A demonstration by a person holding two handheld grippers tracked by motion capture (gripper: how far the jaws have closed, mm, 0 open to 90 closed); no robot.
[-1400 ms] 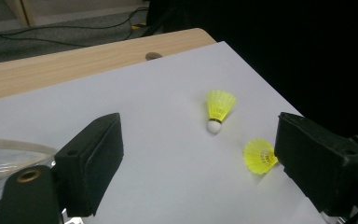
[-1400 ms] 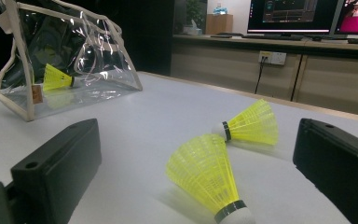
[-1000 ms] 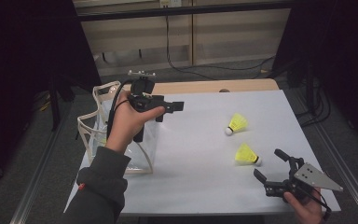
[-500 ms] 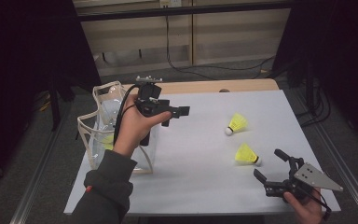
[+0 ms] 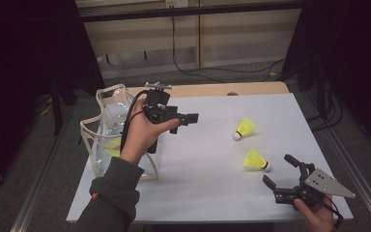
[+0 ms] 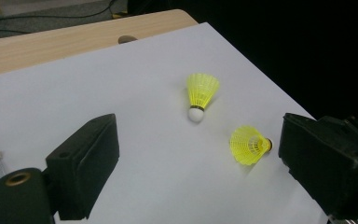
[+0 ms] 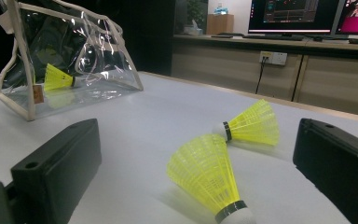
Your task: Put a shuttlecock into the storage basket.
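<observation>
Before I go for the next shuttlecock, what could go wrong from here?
The near shuttlecock lies on its side, so its light skirt may roll or crush as the open right gripper closes. The far shuttlecock lies close by and could get knocked. The clear bag looks soft; its mouth may sag under the left gripper.

bag's shuttlecock point(image 5: 110, 145) blurred behind plastic, right hand point(image 5: 315, 215) cropped

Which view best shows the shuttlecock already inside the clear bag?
The right gripper view: the bagged shuttlecock lies plainly visible through the clear bag. In the high view it is a yellow blur beside the forearm.
</observation>
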